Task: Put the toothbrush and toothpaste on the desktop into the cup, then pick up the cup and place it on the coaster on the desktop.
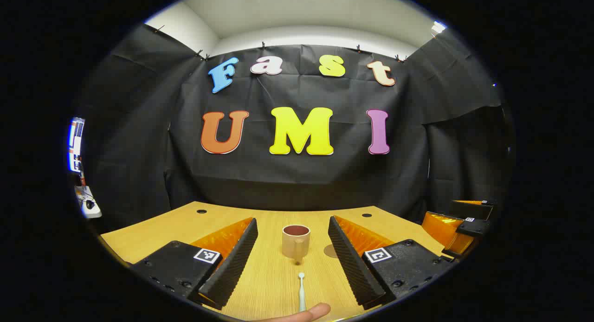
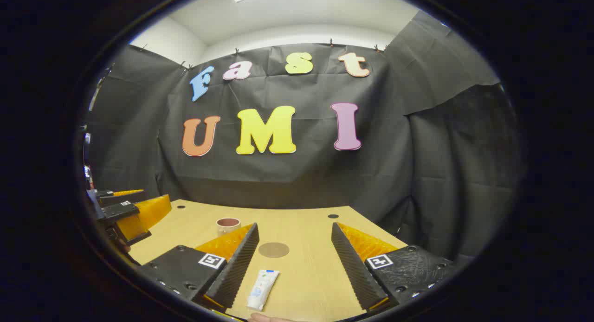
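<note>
In the left gripper view a tan cup [image 1: 295,241] with a dark inside stands upright on the wooden desktop [image 1: 274,280], straight ahead between my fingers. A pale toothbrush [image 1: 301,292] lies in front of it, head towards the cup. My left gripper [image 1: 292,221] is open and holds nothing. A brown round coaster [image 1: 330,251] peeks out beside the cup. In the right gripper view a white toothpaste tube [image 2: 263,289] lies near my open right gripper [image 2: 294,227], with the coaster [image 2: 274,249] just beyond it and the cup [image 2: 228,225] farther left.
The right gripper [image 1: 464,224] shows at the far right of the left gripper view; the left gripper [image 2: 125,210] shows at the far left of the right gripper view. A person's fingertip [image 1: 308,312] lies by the toothbrush handle. Black cloth closes off the desk's far edge.
</note>
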A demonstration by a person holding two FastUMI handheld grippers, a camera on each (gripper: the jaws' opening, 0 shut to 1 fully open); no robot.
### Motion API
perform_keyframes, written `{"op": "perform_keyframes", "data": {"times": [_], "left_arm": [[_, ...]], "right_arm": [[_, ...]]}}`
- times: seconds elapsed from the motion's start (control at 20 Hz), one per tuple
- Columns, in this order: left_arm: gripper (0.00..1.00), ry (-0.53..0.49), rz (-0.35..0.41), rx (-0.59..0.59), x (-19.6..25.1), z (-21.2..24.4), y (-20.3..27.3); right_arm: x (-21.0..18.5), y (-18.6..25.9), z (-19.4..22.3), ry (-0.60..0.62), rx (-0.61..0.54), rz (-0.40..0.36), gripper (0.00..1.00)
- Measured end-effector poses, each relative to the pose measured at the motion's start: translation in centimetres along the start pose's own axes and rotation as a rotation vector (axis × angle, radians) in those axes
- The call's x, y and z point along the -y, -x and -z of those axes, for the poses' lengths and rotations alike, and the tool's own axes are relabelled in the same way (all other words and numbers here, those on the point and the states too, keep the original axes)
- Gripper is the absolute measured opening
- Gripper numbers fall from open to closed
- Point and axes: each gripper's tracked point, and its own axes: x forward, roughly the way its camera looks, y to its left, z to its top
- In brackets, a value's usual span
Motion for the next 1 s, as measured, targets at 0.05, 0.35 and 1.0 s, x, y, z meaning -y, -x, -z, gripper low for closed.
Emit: {"op": "perform_keyframes", "data": {"times": [0.05, 0.35, 1.0], "left_arm": [[0.97, 0.002, 0.003, -0.007, 0.1, 0.2, -0.1], [0.89, -0.007, -0.021, -0.016, -0.7, 0.4, -0.1], [0.97, -0.005, -0.042, -0.071, -1.2, 2.6, -1.3]], "right_arm": [[0.1, 0.1, -0.1, -0.002, 0.001, 0.000, 0.95], [0.7, 0.2, -0.7, -0.010, 0.016, 0.011, 0.95], [0.0, 0.1, 0.9, 0.003, -0.014, -0.029, 0.95]]}}
